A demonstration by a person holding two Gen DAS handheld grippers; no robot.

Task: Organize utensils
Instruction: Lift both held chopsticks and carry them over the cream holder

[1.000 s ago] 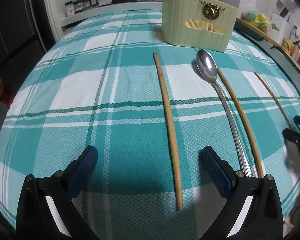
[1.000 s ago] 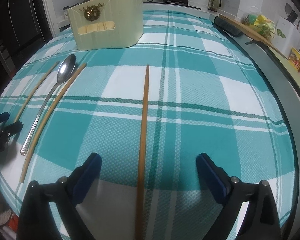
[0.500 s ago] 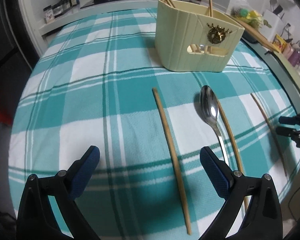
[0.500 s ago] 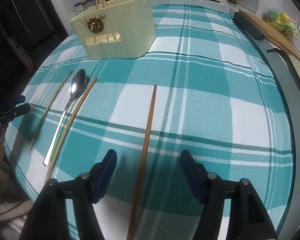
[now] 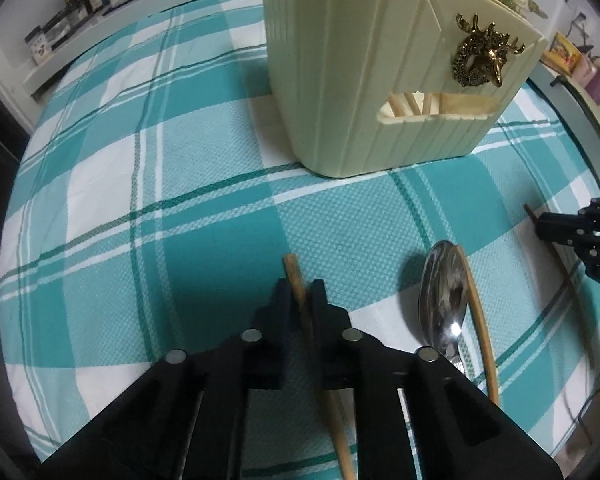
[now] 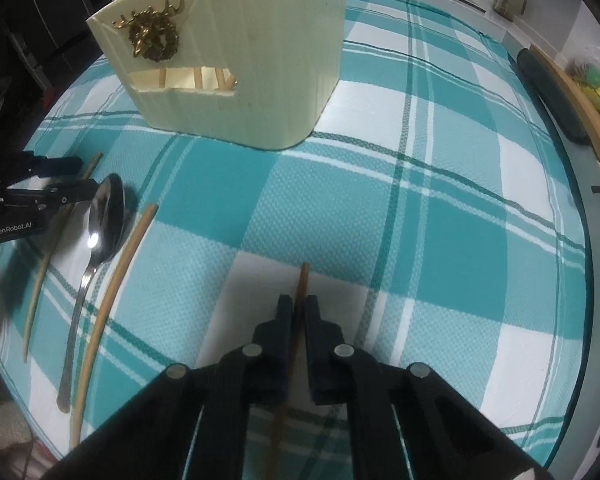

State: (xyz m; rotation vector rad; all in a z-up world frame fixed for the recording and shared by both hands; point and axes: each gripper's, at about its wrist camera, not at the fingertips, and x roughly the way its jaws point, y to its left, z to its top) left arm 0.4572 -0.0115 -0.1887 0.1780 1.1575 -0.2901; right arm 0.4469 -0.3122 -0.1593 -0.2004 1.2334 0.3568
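Note:
My left gripper (image 5: pixel 300 292) is shut on a wooden chopstick (image 5: pixel 294 276) near its far tip, low over the teal plaid cloth. My right gripper (image 6: pixel 298 306) is shut on another wooden chopstick (image 6: pixel 303 280) the same way. A cream utensil holder (image 5: pixel 364 92) with a gold deer badge stands just beyond, with several chopsticks inside; it also shows in the right wrist view (image 6: pixel 236 64). A metal spoon (image 5: pixel 442 296) and a chopstick (image 5: pixel 480 320) lie between the grippers, also seen in the right wrist view as the spoon (image 6: pixel 100 228) and chopstick (image 6: pixel 112 288).
The right gripper shows at the right edge of the left view (image 5: pixel 580 228); the left one at the left edge of the right view (image 6: pixel 32 196). A thin chopstick (image 6: pixel 40 276) lies there. A stove and jars (image 5: pixel 76 0) stand behind; a wooden board (image 6: pixel 572 108) lies at the right.
Both grippers moved forward and down toward the holder and closed, each on a chopstick; a second ago both were open and farther back.

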